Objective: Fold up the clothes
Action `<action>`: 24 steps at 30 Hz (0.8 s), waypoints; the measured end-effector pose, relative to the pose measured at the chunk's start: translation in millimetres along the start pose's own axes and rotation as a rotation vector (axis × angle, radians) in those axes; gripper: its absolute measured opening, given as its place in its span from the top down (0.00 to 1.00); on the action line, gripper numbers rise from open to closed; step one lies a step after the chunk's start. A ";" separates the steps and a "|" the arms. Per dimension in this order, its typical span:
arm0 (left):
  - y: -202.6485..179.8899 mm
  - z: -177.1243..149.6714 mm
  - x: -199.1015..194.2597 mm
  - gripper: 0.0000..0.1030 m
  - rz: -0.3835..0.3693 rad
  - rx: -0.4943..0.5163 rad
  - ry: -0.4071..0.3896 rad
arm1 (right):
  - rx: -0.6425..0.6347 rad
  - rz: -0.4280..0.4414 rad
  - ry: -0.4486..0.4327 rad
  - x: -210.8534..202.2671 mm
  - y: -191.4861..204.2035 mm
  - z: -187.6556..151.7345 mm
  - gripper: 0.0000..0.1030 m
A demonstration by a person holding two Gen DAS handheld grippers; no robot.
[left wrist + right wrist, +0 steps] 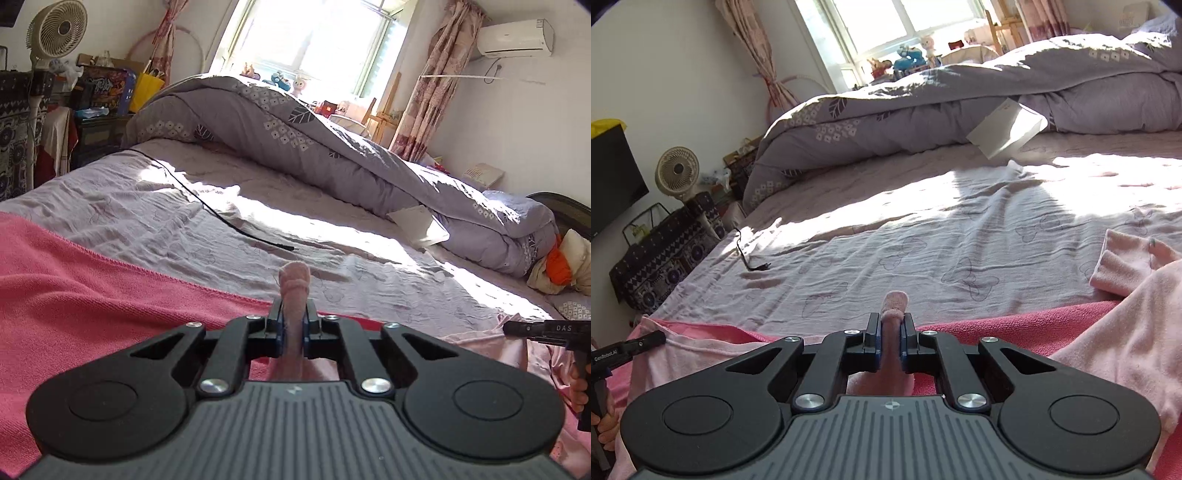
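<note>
Garment [1126, 332], pale pink, soft knit, lying at the near edge of the bed [923, 229] on a darker pink towel [74, 295]. Pinched at two points: left gripper [293, 325] clamped nearly shut on a bunched roll of the pale fabric, right gripper [891, 339] clamped likewise on a second roll. Both rolls poking up and forward past the fingertips, about as thick as the narrow gap left between the pads.

Long axis of the held edge running side to side, from one gripper to the other; each gripper visible at the margin of the other's view, so neither nearer. Rest of the cloth spread to the right, a ribbed cuff [1115, 269] lying flat on the sheet beyond the towel. Open sheet straight ahead of both grippers, so likely the way to carry the edge over for a fold.

Sheet: crinkled lilac cotton with faint outline prints, sunlit in patches. Towel: coarse terry weave. Grey quilt [295, 147] heaped farther back, a black cable [221, 214] trailing across the sheet, well apart from the garment.
</note>
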State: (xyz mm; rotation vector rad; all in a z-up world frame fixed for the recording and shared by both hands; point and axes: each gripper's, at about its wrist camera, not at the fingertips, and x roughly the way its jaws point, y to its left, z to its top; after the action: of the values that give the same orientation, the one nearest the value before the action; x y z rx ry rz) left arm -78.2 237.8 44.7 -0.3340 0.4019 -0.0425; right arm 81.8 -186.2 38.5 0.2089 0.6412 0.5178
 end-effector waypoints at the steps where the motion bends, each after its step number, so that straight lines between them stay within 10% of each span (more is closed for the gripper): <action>1: -7.4 4.9 -10.4 0.93 -0.013 0.020 -0.019 | -0.023 -0.003 -0.013 -13.1 5.8 4.8 0.90; 13: -81.8 15.8 -201.4 0.93 -0.130 0.187 -0.113 | -0.319 0.090 -0.183 -250.6 62.9 -9.0 0.89; 18: -89.1 -61.7 -268.6 0.92 -0.171 0.188 0.011 | -0.386 0.128 -0.105 -326.1 64.2 -89.5 0.88; 22: -84.3 -144.5 -272.8 0.91 -0.133 0.202 0.237 | -0.384 0.092 0.063 -325.7 50.1 -176.7 0.86; 24: -82.3 -170.5 -284.5 0.88 -0.117 0.200 0.213 | -0.340 0.061 0.137 -315.6 38.4 -211.6 0.81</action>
State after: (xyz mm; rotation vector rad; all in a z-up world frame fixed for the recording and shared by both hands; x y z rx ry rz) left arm -404.6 137.3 31.1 -0.1554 0.5837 -0.2325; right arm -278.8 -311.7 48.0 -0.1296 0.6708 0.6947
